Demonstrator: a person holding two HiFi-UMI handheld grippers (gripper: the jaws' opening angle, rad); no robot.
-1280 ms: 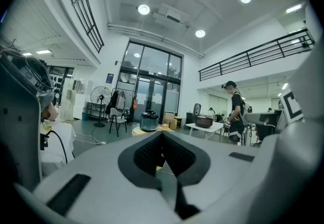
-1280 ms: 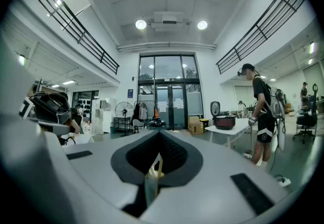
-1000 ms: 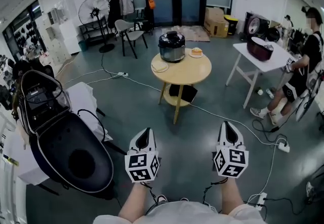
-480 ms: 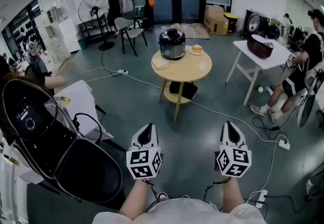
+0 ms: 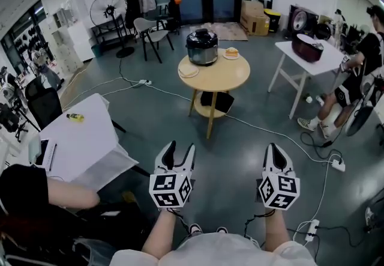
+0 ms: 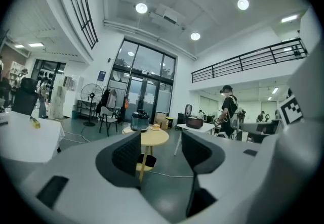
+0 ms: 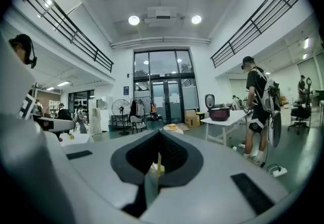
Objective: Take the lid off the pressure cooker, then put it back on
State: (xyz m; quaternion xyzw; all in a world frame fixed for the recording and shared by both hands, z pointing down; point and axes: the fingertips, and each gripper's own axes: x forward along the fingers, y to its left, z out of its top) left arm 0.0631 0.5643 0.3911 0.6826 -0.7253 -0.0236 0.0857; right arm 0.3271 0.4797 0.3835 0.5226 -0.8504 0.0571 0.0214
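The black and silver pressure cooker [image 5: 201, 48] stands at the far side of a round wooden table [image 5: 225, 80], its black lid [image 5: 201, 35] on top. Both grippers are well short of the table, held side by side over the grey floor and pointing toward it. My left gripper [image 5: 180, 151] has its jaws opening, with nothing between them. In the left gripper view the cooker [image 6: 139, 121] shows small and far off beyond the left gripper [image 6: 161, 148]. My right gripper [image 5: 275, 151] is shut and empty, and the right gripper [image 7: 158, 154] shows its pads together.
On the round table are a plate of food [image 5: 231, 53] and a pale dish [image 5: 188, 71]. A white table [image 5: 315, 63] with an open dark red cooker [image 5: 307, 48] and a person [image 5: 360, 72] is at the right. Another white table [image 5: 78, 139] is at the left. Cables and a power strip [image 5: 336, 166] lie on the floor.
The left gripper's jaws have gone from shut to apart. The black chair at the left has left the view; a person's arm and dark sleeve now show at the lower left.
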